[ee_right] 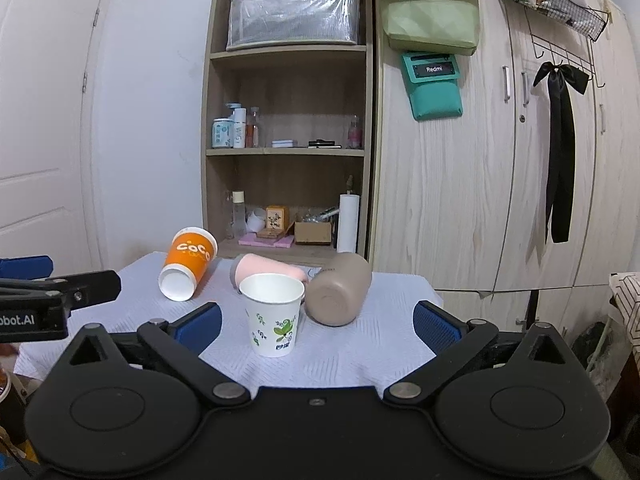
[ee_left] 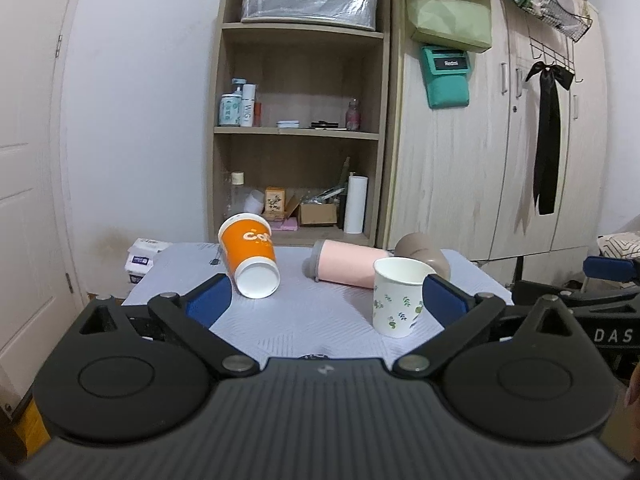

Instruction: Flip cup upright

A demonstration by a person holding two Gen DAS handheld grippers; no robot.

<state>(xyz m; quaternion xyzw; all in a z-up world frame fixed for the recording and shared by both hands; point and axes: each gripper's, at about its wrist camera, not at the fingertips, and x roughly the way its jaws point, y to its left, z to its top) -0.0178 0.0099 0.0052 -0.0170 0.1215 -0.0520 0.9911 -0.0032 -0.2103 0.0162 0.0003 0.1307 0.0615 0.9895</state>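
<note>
An orange paper cup (ee_left: 250,256) (ee_right: 188,269) lies on its side at the table's far left, its base toward me. A pink cup (ee_left: 348,269) (ee_right: 264,269) and a taupe cup (ee_left: 424,255) (ee_right: 338,290) also lie on their sides. A white leaf-print paper cup (ee_left: 398,298) (ee_right: 274,314) stands upright in front of them. My left gripper (ee_left: 326,300) is open and empty, short of the cups. My right gripper (ee_right: 316,322) is open and empty, with the white cup between its fingers' line but farther off.
The table has a white cloth (ee_left: 304,312) (ee_right: 360,344). A wooden shelf unit (ee_left: 300,120) and a wardrobe (ee_right: 480,160) stand behind it. A tissue pack (ee_left: 142,258) lies left of the table. The other gripper shows at each view's edge (ee_left: 608,270) (ee_right: 60,292).
</note>
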